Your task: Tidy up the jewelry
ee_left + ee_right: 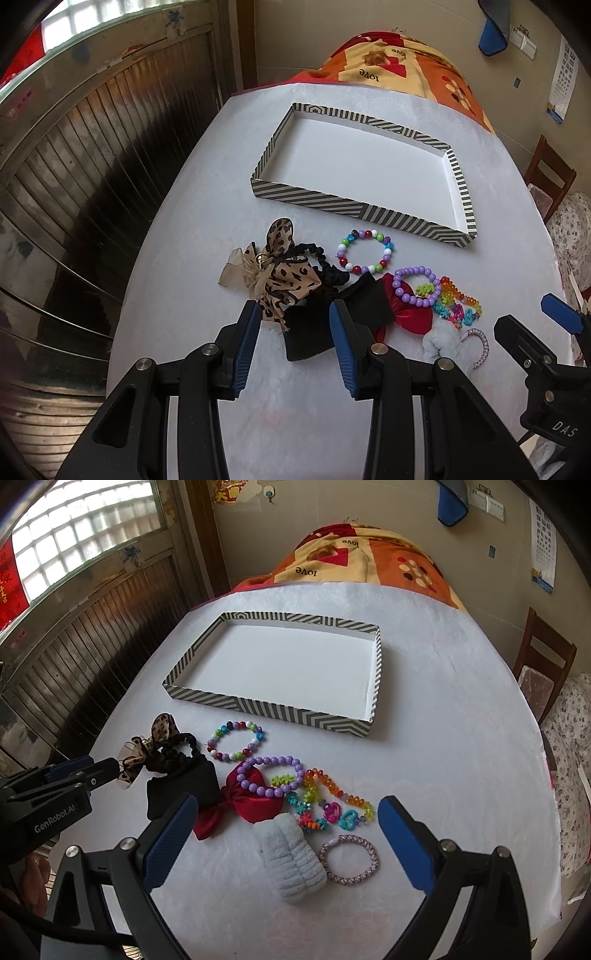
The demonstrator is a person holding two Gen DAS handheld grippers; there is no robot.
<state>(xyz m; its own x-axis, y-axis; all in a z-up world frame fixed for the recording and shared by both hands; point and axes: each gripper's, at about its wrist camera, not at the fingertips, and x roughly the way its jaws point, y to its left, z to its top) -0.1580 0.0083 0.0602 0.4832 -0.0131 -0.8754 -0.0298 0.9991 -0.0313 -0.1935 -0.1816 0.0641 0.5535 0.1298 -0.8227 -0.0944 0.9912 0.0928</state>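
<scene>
A shallow striped box lid point(321, 201) point(258, 707) with a white, bare inside lies on the white table. In front of it lies a pile of jewelry: a leopard bow scrunchie point(284, 277) point(147, 753), a black cloth piece point(310, 332) point(184, 786), a multicolour bead bracelet point(365, 254) point(236, 740), a purple bead bracelet point(417, 286) point(271, 777), a red bow point(406, 314) point(243, 805), rainbow plastic chains point(332, 801), a white fluffy band point(291, 860) and a pink woven bracelet point(349, 858). My left gripper point(295, 325) is open around the black cloth and bow. My right gripper point(288, 819) is open wide over the pile.
An orange patterned blanket point(362, 565) lies beyond the table's far edge. A wooden chair point(543, 668) stands at the right. A dark panelled wall point(74, 166) runs along the left edge.
</scene>
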